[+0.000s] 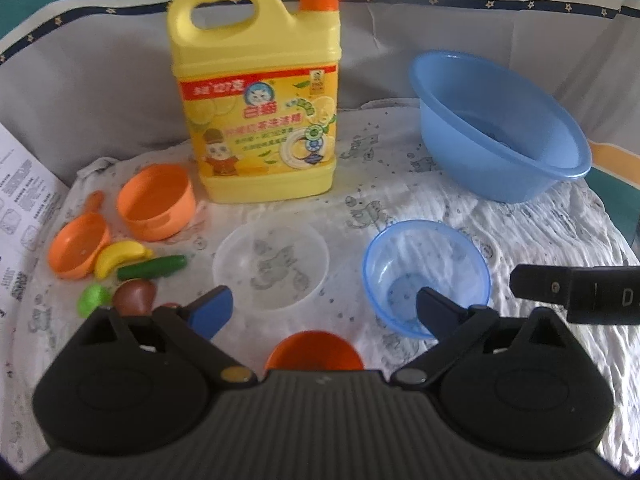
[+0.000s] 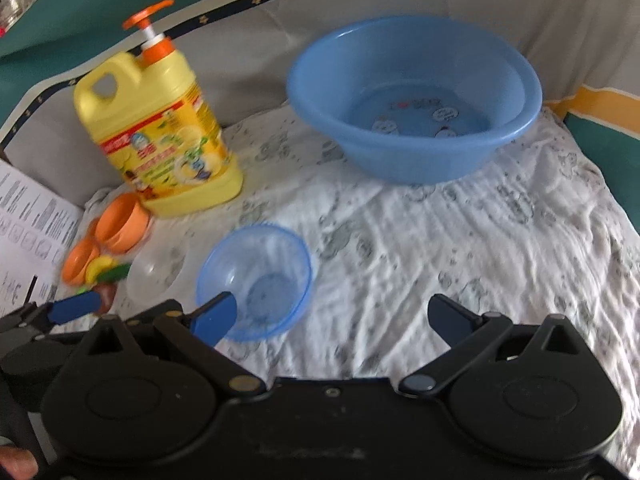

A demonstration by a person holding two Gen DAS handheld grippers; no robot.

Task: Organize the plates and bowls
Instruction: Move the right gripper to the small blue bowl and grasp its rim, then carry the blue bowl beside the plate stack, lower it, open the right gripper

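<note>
My left tongs [image 1: 324, 308] and right tongs [image 2: 334, 316], both spread and empty, flank the small blue bowl [image 1: 426, 276], whose near rim lies closest to my left.

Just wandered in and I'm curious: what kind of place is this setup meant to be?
Probably a makeshift home dishwashing spot: a dish soap jug, a blue wash basin and small bowls on a printed cloth, with toy food beside them.

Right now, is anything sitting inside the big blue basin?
No: in the right wrist view the big blue basin holds no objects, only printed marks on its bare bottom.
</note>
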